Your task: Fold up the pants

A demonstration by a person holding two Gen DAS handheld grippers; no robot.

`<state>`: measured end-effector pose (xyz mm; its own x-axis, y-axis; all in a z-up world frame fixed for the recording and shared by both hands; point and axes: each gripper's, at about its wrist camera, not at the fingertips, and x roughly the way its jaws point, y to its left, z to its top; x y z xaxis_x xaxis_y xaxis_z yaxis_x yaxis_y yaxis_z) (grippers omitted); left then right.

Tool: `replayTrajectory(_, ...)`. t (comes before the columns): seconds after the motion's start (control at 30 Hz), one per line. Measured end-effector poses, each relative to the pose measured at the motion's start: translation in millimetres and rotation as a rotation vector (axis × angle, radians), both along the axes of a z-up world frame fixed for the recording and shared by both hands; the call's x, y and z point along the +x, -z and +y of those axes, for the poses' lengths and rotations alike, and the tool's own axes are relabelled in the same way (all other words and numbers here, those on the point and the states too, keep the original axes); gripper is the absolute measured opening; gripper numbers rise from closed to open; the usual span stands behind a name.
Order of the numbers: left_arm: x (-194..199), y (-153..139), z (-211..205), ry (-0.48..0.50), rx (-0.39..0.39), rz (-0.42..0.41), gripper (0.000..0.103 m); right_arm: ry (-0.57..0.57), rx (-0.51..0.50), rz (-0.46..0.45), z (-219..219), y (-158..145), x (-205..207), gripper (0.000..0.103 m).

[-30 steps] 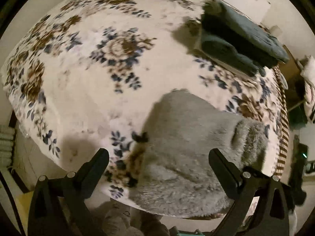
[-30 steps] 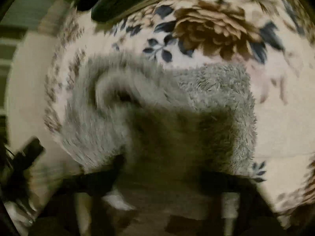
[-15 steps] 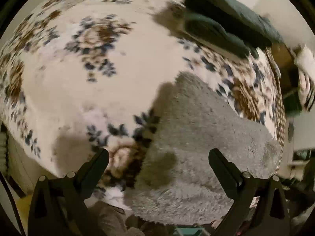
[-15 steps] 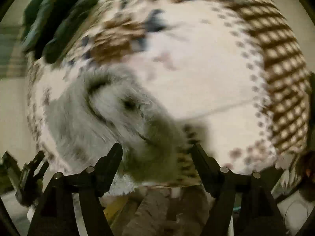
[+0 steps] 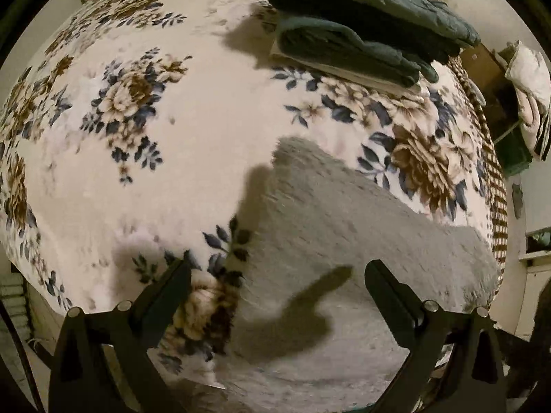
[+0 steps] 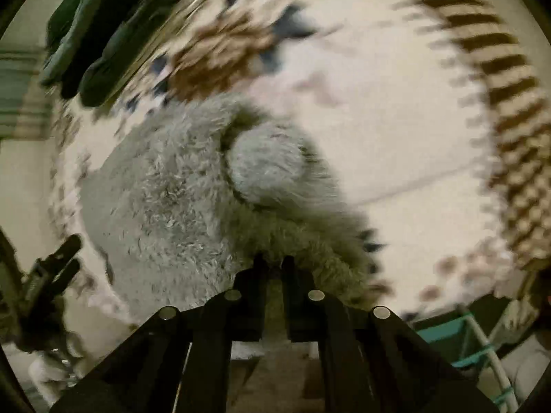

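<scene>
Fluffy grey pants [image 5: 344, 227] lie folded on a floral blanket [image 5: 189, 137] near its front right corner. My left gripper [image 5: 277, 268] hangs open above the pants' left edge, one finger over the blanket and the other over grey fabric, gripping nothing. In the right wrist view the pants [image 6: 172, 186] have a rolled-up hump in the middle. My right gripper [image 6: 273, 263] is shut, its tips pinching the bunched grey fabric at the near edge.
A stack of folded dark green clothes [image 5: 361, 34] sits at the back of the blanket, also visible in the right wrist view as the green stack [image 6: 103, 41]. The blanket's striped border [image 6: 499, 69] marks the bed's right edge. Teal and white items [image 6: 475, 351] stand beside the bed.
The right gripper's jaws went from wide open to shut on the pants' near edge. The left gripper has drifted lower and closer over the pants, still open.
</scene>
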<state>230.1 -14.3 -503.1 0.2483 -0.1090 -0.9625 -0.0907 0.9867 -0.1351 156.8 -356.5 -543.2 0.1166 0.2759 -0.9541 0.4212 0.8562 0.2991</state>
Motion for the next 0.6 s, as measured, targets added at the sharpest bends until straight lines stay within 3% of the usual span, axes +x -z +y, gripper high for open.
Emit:
replayTrajectory(0.03,0,0,2,-0.005,0.004,0.000,0.103,0.024,0.010,0.008,-11,0,-6,0.008)
replayTrajectory(0.1,2,-1,6,-0.014,-0.004,-0.002,0.103,0.062,0.126,0.011,-22,3,-13,0.012)
replayTrajectory(0.13,3,0,8,-0.020,-0.007,0.000,0.103,0.084,0.199,0.020,-27,3,-15,0.022)
replayTrajectory(0.17,5,0,9,-0.024,-0.014,0.002,0.103,0.097,0.201,0.017,-31,-2,-17,0.038)
replayTrajectory(0.23,9,0,8,-0.021,-0.023,0.002,0.103,0.115,0.190,-0.048,-35,-20,-16,0.059)
replayTrajectory(0.27,13,-1,6,-0.014,-0.022,-0.003,0.103,0.120,0.198,-0.080,-32,-24,-12,0.062)
replayTrajectory(0.4,25,-3,-3,0.037,0.004,-0.022,0.103,0.071,0.214,-0.149,-23,-32,30,0.063)
replayTrajectory(0.47,33,-1,-9,0.067,0.024,-0.023,0.103,-0.071,0.142,-0.104,0,-24,64,0.062)
replayTrajectory(0.5,35,0,-9,0.075,0.028,-0.022,0.103,-0.109,0.106,-0.101,7,-23,74,0.056)
replayTrajectory(0.53,36,0,-10,0.083,0.032,-0.022,0.103,-0.172,0.028,-0.093,18,-24,84,0.026)
replayTrajectory(0.57,37,0,-9,0.087,0.034,-0.023,0.103,-0.204,-0.047,-0.087,23,-28,92,0.026)
replayTrajectory(0.6,37,0,-8,0.086,0.033,-0.023,0.103,-0.193,-0.061,-0.104,20,-34,96,0.023)
